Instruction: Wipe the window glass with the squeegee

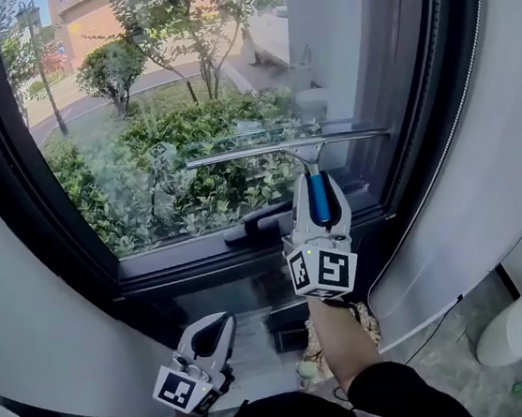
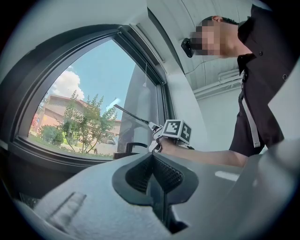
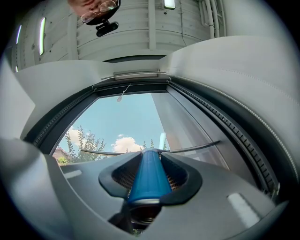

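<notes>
Squeegee (image 1: 288, 147) is held at the window glass (image 1: 119, 126).
Its blue handle (image 3: 147, 180) is clamped by the right gripper (image 1: 318, 191) (light, stiff, likely best held there); the left gripper (image 2: 153, 164) is closed on nothing.

Appears to be ground-lvl rm in office/commercial-type bldg. Evidence: large dark-framed window (image 1: 16, 214) w/ shrubs (image 1: 172, 176) and street (image 1: 87, 101) outside; plain white walls (image 1: 506, 125); ribbed ceiling (image 3: 150, 33) w/ strip lights (image 3: 43, 29), exposed pipes (image 2: 220, 82); grey stone-look floor (image 1: 449, 359).
</notes>
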`<state>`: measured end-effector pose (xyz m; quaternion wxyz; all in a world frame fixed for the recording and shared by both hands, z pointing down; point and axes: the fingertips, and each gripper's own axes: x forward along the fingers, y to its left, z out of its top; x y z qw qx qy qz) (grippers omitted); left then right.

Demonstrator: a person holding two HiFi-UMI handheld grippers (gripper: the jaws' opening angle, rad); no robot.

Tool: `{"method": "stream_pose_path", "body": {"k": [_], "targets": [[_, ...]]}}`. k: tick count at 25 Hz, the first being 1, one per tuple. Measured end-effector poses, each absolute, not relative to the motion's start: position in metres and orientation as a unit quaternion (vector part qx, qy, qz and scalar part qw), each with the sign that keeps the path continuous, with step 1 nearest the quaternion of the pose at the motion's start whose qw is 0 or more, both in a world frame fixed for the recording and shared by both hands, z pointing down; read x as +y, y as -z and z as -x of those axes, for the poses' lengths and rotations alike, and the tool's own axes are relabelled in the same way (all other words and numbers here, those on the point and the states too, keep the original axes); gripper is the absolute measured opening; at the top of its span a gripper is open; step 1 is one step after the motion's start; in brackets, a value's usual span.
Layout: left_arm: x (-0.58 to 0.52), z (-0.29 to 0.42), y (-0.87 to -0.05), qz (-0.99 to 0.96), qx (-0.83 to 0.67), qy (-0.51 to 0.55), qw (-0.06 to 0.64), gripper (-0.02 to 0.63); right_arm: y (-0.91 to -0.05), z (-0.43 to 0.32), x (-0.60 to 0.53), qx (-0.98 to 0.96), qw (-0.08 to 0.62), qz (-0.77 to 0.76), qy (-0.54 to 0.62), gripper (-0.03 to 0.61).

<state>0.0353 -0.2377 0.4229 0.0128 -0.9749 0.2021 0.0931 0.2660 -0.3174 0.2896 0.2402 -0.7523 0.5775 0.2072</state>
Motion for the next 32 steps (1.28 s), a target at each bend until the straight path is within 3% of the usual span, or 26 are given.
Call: {"method": "stream_pose_path", "body": {"k": [32], "targets": [[-0.239,-0.049,-0.436,0.981,0.177,-0.074,0.010,-0.002,-0.330,-0.265,-0.316,0.586,0.207,0.761,-0.187,0.130]]}}
